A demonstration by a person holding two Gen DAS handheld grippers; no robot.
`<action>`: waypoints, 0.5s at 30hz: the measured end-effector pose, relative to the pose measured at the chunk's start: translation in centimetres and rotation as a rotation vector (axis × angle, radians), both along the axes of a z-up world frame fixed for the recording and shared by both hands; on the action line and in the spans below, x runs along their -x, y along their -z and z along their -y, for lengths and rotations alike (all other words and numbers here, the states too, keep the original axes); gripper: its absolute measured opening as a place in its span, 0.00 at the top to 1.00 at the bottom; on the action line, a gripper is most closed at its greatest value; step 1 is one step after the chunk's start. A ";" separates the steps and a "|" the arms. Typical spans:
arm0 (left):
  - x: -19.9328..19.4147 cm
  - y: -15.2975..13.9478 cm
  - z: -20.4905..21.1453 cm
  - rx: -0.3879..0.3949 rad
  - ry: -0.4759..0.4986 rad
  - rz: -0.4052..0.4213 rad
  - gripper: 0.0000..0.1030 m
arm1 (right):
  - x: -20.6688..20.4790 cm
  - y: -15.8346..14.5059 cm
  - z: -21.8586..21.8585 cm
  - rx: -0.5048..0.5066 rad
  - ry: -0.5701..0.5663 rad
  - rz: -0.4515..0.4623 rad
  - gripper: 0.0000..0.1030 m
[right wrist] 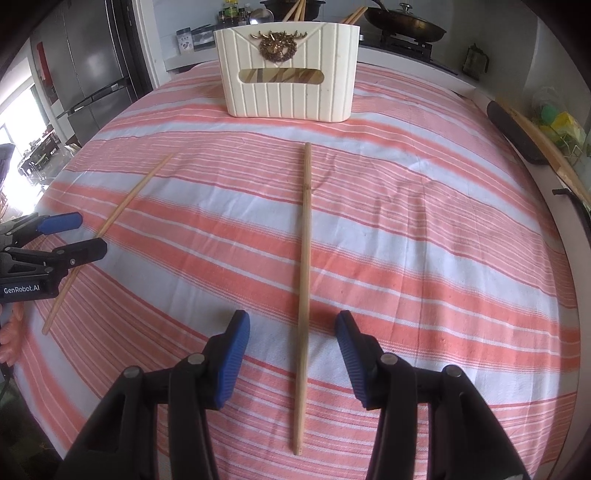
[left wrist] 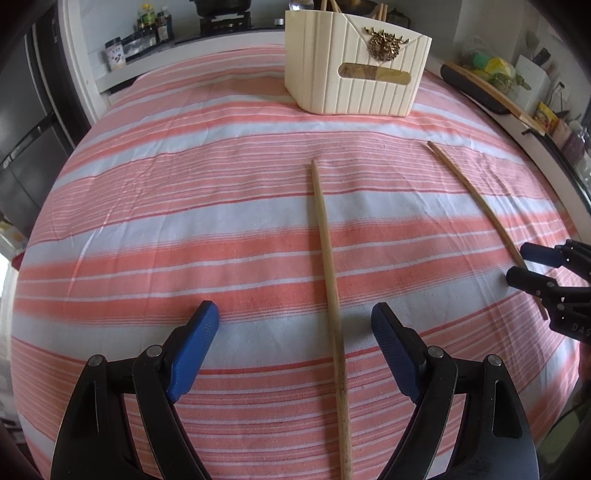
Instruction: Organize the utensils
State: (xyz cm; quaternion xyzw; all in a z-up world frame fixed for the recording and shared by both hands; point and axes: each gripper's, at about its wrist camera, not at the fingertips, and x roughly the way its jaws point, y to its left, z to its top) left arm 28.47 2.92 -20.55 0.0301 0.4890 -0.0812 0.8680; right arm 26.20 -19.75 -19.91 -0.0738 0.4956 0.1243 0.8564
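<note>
Two wooden chopsticks lie apart on the striped cloth. The left chopstick [left wrist: 330,280] runs between the jaws of my open left gripper [left wrist: 295,325]; it also shows in the right wrist view [right wrist: 122,206]. The right chopstick [right wrist: 304,280] lies between the jaws of my open right gripper [right wrist: 293,332]; it also shows in the left wrist view [left wrist: 476,201]. Neither gripper holds anything. A cream utensil holder [left wrist: 354,62] with a gold deer emblem stands at the far side, with chopsticks and a spoon sticking out; it also shows in the right wrist view [right wrist: 288,74].
The pink and white striped cloth [left wrist: 184,206] covers the table. A dark board with a wooden stick [right wrist: 524,136] lies at the right edge. A stove with pans [right wrist: 402,22], bottles [left wrist: 147,26] and a fridge [right wrist: 85,66] stand beyond the table.
</note>
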 end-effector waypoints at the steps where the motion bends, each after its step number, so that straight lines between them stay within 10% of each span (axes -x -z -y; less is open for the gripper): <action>1: 0.0 0.0 0.2 -0.008 0.002 0.001 0.17 | 0.0 0.0 0.0 0.000 -0.002 0.001 0.52; 15: -2.0 0.1 0.4 -0.020 0.118 -0.083 0.11 | -2.1 -0.5 -0.3 0.048 -0.109 -0.160 0.52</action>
